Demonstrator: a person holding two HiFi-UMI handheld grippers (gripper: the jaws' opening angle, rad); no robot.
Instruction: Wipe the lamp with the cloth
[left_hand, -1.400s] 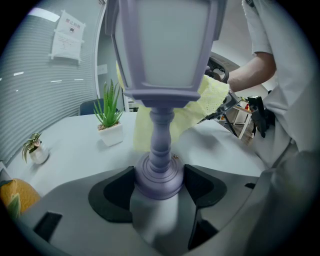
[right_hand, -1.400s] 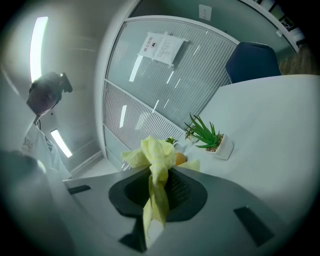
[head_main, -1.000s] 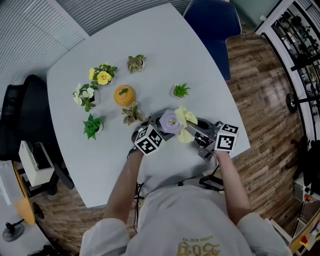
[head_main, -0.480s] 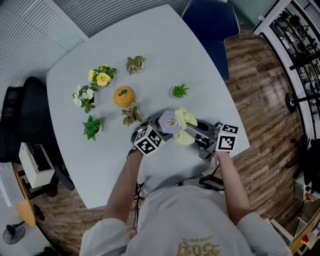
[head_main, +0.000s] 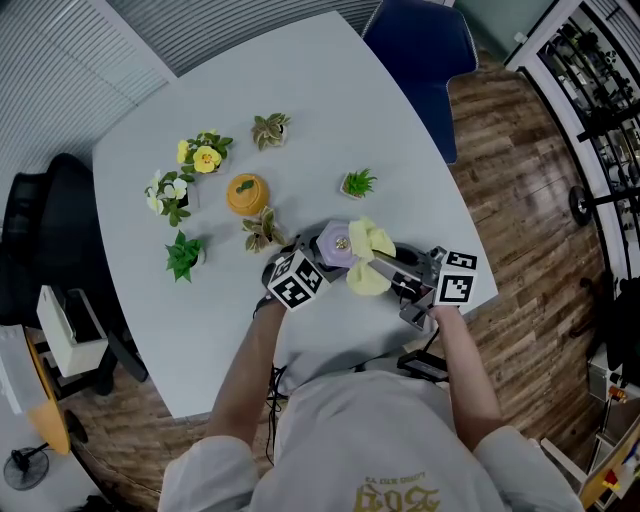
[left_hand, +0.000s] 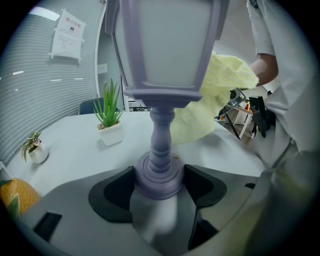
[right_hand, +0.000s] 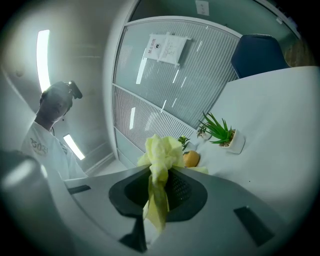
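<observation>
A lavender lantern-shaped lamp (head_main: 340, 243) stands on the white table (head_main: 330, 90) near its front edge. In the left gripper view its round base (left_hand: 159, 176) sits between the jaws of my left gripper (left_hand: 159, 186), which is shut on it. The pale yellow cloth (head_main: 368, 258) lies against the lamp's right side. My right gripper (head_main: 392, 268) is shut on the cloth, and in the right gripper view the cloth (right_hand: 160, 165) bunches up out of the jaws of that right gripper (right_hand: 159, 192). From the left gripper view the cloth (left_hand: 212, 100) shows behind the lamp head.
Small potted plants stand beyond the lamp: a green one in a white pot (head_main: 361, 182), a variegated one (head_main: 264, 228), a yellow-flowered one (head_main: 205, 152) and others. An orange pumpkin-like piece (head_main: 248, 191) sits among them. A blue chair (head_main: 425, 50) stands at the far edge.
The right gripper and the cloth have shifted slightly right and down along the lamp's side. The left gripper and the lamp have stayed in place.
</observation>
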